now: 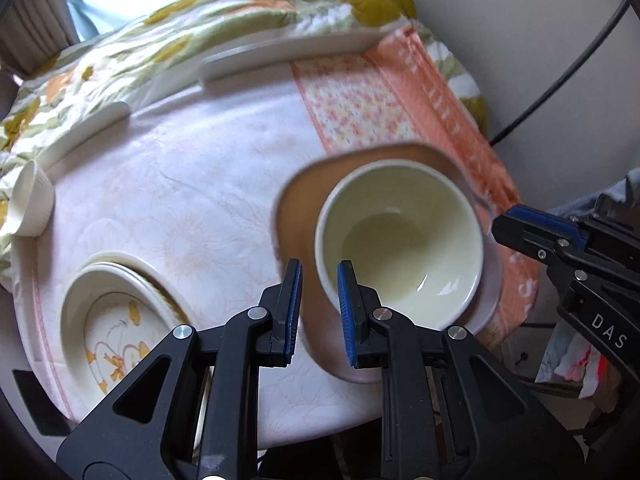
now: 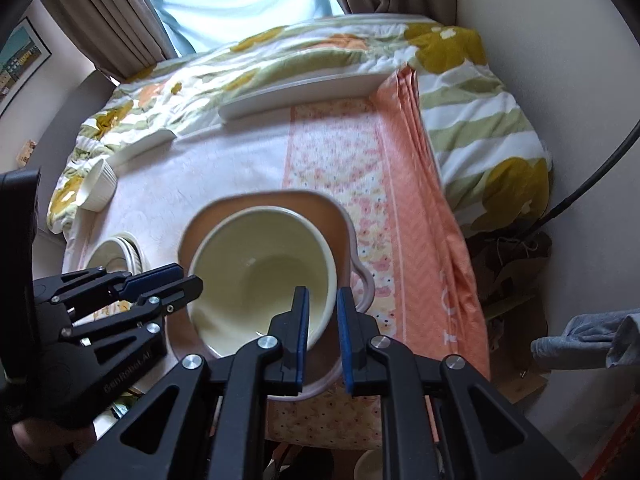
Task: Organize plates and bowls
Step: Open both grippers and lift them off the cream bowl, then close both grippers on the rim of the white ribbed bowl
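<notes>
While the left wrist view shows the left gripper (image 1: 319,312) clamped on the near-left rim of a pinkish square plate (image 1: 298,216) w/ a cream bowl (image 1: 400,240) on it, sorting looks part done: a plate stack (image 1: 116,312) sits by the table's near-left edge, a ramekin (image 1: 30,204) at the left edge.

Right wrist view: right gripper (image 2: 323,334) pinches the plate's near-right rim; long plates (image 2: 304,96) wait at the far edge.

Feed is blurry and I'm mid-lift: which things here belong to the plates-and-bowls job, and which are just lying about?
Job:
- cream ceramic bowl
- brown squarish plate with pale rim under the bowl, both grippers shut on its edges
- stack of flower-patterned dishes
- small white ribbed cup
- long white rectangular dish

Lying about:
- floral quilt
- black cable
- framed picture
</notes>
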`<state>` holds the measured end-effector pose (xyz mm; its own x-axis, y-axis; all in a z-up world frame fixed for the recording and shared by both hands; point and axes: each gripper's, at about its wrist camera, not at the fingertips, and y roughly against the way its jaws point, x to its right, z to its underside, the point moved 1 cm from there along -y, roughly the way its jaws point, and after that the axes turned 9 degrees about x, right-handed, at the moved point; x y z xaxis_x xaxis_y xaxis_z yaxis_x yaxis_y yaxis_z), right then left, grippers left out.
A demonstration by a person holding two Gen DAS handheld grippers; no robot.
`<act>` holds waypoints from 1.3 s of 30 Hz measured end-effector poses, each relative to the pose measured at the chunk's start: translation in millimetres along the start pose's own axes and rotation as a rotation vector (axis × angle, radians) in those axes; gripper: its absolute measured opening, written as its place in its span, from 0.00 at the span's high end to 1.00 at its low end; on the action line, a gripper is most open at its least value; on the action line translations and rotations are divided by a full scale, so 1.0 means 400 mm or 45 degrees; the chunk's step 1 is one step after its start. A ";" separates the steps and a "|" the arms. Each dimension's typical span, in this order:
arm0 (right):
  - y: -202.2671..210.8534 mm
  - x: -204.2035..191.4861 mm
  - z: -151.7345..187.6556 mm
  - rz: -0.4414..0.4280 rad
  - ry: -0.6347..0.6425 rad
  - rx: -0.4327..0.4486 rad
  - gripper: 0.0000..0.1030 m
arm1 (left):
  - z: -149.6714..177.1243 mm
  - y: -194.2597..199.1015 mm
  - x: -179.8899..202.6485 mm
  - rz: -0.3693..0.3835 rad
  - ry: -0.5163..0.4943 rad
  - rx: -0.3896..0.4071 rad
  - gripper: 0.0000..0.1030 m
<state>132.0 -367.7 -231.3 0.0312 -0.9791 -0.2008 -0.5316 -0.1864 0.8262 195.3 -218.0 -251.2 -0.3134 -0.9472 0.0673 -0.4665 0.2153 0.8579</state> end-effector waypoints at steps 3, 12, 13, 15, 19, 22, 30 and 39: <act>0.052 -0.010 -0.022 -0.031 0.047 0.054 0.87 | -0.029 0.089 -0.047 -0.020 0.062 0.111 0.73; 0.183 -0.130 -0.141 -0.208 0.234 0.317 0.01 | -0.038 0.404 -0.270 -0.211 0.316 0.489 0.00; 0.191 -0.156 -0.158 -0.244 0.263 0.343 0.01 | -0.030 0.429 -0.302 -0.217 0.362 0.506 0.00; 0.207 -0.209 -0.188 -0.312 0.324 0.390 0.01 | -0.009 0.481 -0.377 -0.251 0.465 0.540 0.00; 0.227 -0.353 -0.260 -0.408 0.497 0.423 0.01 | 0.040 0.557 -0.522 -0.292 0.632 0.602 0.00; 0.215 -0.447 -0.322 -0.357 0.507 0.472 0.01 | 0.079 0.580 -0.630 -0.324 0.756 0.612 0.00; -0.039 -0.738 -0.465 -0.505 0.606 0.177 0.01 | 0.129 0.473 -0.915 -0.204 1.102 0.543 0.08; -0.475 -0.952 -0.447 -0.537 0.659 -0.248 0.35 | 0.101 0.129 -1.118 -0.133 1.229 0.276 0.43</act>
<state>372.4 26.3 -217.9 0.6272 -0.7233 -0.2889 -0.2248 -0.5232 0.8220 278.1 226.2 -257.6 0.5006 -0.7303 0.4649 -0.6246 0.0671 0.7780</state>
